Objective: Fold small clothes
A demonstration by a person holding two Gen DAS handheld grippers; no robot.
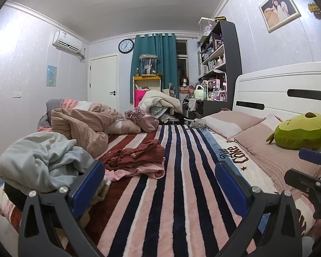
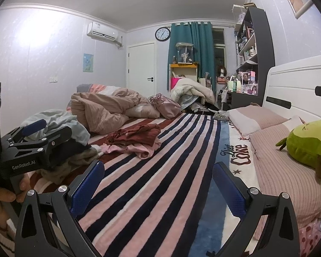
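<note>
Left tongs [image 1: 160, 184] and right tongs [image 2: 158, 184] gape; maroon garment [image 1: 134, 155] crumpled, axis unclear.

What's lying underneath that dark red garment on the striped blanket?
A pink garment pokes out beneath the dark red garment, both on the striped blanket. Whatever else lies under them is covered.

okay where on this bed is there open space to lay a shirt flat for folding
The striped blanket lies bare right ahead of both open grippers, bordered by the dark red garment and the pillows. The bed's left side is crowded: pale blue clothing, rumpled duvet.
</note>
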